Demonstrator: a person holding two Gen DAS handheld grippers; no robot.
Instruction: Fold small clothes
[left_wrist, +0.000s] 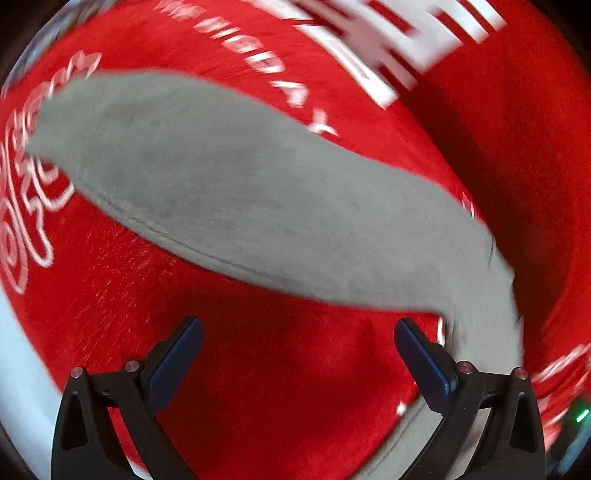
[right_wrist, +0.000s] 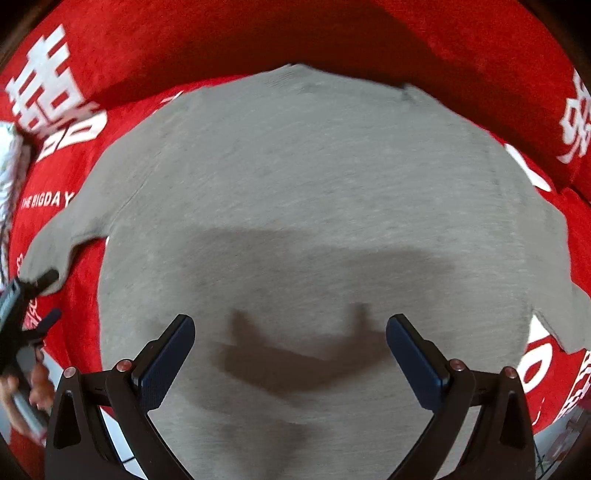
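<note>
A small grey T-shirt (right_wrist: 295, 206) lies flat on a red cloth (right_wrist: 258, 33) with white lettering. My right gripper (right_wrist: 290, 339) is open and empty, hovering above the shirt's lower middle. Its shadow falls on the fabric. In the left wrist view, the shirt's grey sleeve (left_wrist: 229, 184) stretches across the red cloth (left_wrist: 517, 129). My left gripper (left_wrist: 299, 343) is open and empty just short of the sleeve's hem. It also shows at the left edge of the right wrist view (right_wrist: 46, 299), by the sleeve's end. The left wrist view is motion-blurred.
The red cloth carries large white characters (right_wrist: 55, 92) and the words "THE BIG DAY" (right_wrist: 46, 201). A pale surface (left_wrist: 14, 362) shows past the cloth's left edge. A hand (right_wrist: 22, 398) holds the left gripper.
</note>
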